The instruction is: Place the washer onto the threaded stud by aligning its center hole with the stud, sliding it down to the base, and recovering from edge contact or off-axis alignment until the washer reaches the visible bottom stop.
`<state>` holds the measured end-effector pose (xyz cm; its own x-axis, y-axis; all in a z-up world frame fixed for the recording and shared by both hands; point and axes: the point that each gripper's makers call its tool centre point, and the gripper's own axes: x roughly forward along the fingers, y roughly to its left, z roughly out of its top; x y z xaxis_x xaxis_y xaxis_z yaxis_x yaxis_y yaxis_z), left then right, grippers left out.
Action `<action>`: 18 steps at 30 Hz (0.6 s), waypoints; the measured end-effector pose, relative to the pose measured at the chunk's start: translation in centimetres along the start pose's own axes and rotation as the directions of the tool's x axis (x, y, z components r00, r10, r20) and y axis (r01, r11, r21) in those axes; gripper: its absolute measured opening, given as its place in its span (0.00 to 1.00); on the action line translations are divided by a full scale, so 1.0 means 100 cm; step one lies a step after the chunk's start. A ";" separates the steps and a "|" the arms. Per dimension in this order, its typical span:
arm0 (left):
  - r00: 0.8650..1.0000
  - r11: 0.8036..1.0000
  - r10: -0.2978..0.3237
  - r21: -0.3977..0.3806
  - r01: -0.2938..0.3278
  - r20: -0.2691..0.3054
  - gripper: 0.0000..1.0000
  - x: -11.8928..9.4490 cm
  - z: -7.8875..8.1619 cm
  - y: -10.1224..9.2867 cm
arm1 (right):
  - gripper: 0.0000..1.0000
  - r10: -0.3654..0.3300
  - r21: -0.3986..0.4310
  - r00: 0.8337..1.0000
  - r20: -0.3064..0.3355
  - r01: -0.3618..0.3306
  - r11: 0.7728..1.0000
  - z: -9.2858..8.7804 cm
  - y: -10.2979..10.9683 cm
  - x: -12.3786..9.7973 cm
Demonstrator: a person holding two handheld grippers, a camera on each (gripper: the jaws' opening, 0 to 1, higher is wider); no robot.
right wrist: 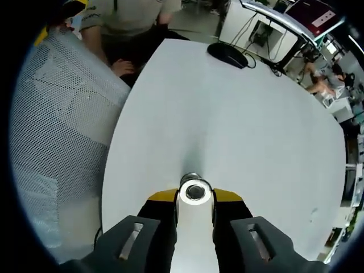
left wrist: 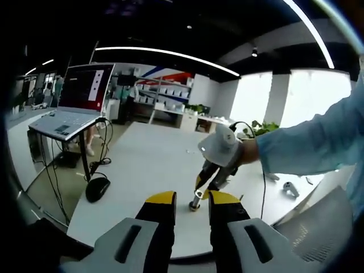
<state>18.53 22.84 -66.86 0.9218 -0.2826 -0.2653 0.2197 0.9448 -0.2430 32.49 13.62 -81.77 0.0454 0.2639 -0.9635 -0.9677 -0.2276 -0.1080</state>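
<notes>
While your right gripper (right wrist: 195,199) has its fingers clenched on the washer (right wrist: 195,191), hole facing you at 6 o'clock, keep it flat over the stud (left wrist: 195,203) on the surface (right wrist: 227,125). Left gripper (left wrist: 191,206) fingers released; don't rush, wiggle if edge catches.

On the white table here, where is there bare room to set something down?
The table lies bare between the stud's washer and the mouse, and out toward its right edge. It is crowded only near the right gripper, shut on the washer over the stud.
</notes>
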 end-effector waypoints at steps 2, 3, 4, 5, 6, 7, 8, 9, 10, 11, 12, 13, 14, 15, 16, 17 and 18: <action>1.000 1.000 0.001 0.000 -0.001 0.001 0.20 0.000 0.000 0.000 | 0.23 0.005 0.005 1.000 0.003 -0.005 1.000 0.002 -0.001 0.001; 1.000 1.000 0.001 -0.001 -0.001 0.002 0.20 0.000 0.000 0.000 | 0.23 0.004 0.000 1.000 0.011 -0.004 1.000 0.003 -0.003 0.001; 1.000 1.000 0.002 -0.002 -0.002 0.001 0.20 0.000 0.000 0.001 | 0.23 0.002 0.006 1.000 0.007 -0.002 1.000 0.003 -0.004 0.002; 1.000 1.000 0.002 -0.002 -0.002 0.001 0.20 0.001 0.000 0.001 | 0.23 0.004 0.005 1.000 0.005 -0.004 1.000 0.003 -0.004 0.003; 1.000 1.000 0.003 -0.002 -0.003 0.001 0.20 0.001 0.000 0.001 | 0.23 0.006 0.003 1.000 0.004 -0.006 1.000 0.003 -0.004 0.003; 1.000 1.000 0.003 -0.002 -0.003 0.000 0.20 0.001 0.000 0.001 | 0.23 0.009 0.000 1.000 0.002 -0.009 1.000 0.003 -0.004 0.004; 1.000 1.000 0.003 -0.001 -0.003 0.000 0.20 0.001 0.000 0.001 | 0.23 0.010 -0.005 1.000 -0.001 -0.010 1.000 0.003 -0.004 0.004; 1.000 1.000 0.002 -0.001 -0.002 0.000 0.20 0.001 0.000 0.001 | 0.23 0.013 -0.014 1.000 -0.008 -0.013 1.000 0.004 -0.004 0.004; 1.000 1.000 0.003 -0.001 -0.003 0.000 0.20 0.000 0.000 0.001 | 0.23 0.016 -0.022 1.000 -0.015 -0.017 1.000 0.004 -0.003 0.004; 1.000 1.000 0.003 -0.001 -0.003 0.000 0.20 0.000 0.000 0.001 | 0.23 0.026 -0.031 0.999 -0.030 -0.027 0.999 0.005 -0.002 0.003; 1.000 1.000 0.003 -0.001 -0.003 0.000 0.20 0.001 0.000 0.001 | 0.23 0.034 -0.043 0.998 -0.047 -0.036 0.998 0.005 0.000 0.002; 1.000 1.000 0.003 -0.002 -0.003 0.001 0.20 0.001 0.000 0.001 | 0.23 0.031 -0.070 0.998 -0.058 -0.035 0.997 0.005 -0.001 0.002; 1.000 1.000 0.004 -0.003 -0.004 0.001 0.20 0.001 0.000 0.001 | 0.23 0.013 -0.106 0.997 -0.074 -0.020 0.994 0.006 -0.003 0.003; 1.000 1.000 0.004 -0.003 -0.004 0.002 0.20 0.001 0.001 0.001 | 0.23 0.016 -0.123 0.995 -0.094 -0.027 0.992 0.005 -0.002 0.002; 1.000 1.000 0.004 -0.004 -0.004 0.003 0.20 0.001 0.000 0.001 | 0.23 0.023 -0.126 0.993 -0.119 -0.038 0.991 0.002 0.000 0.003; 1.000 1.000 0.004 -0.004 -0.004 0.002 0.20 0.001 0.000 0.001 | 0.22 0.028 -0.119 0.994 -0.102 -0.040 0.992 0.006 0.001 0.005; 1.000 1.000 0.004 -0.004 -0.004 0.002 0.20 0.001 0.000 0.001 | 0.22 0.032 -0.115 0.994 -0.108 -0.044 0.992 0.006 0.001 0.006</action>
<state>18.62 22.92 -66.87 0.9233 -0.2784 -0.2645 0.2148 0.9454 -0.2452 32.22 14.34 -82.25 0.0409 0.1542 -0.9872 -0.9339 -0.3453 -0.0927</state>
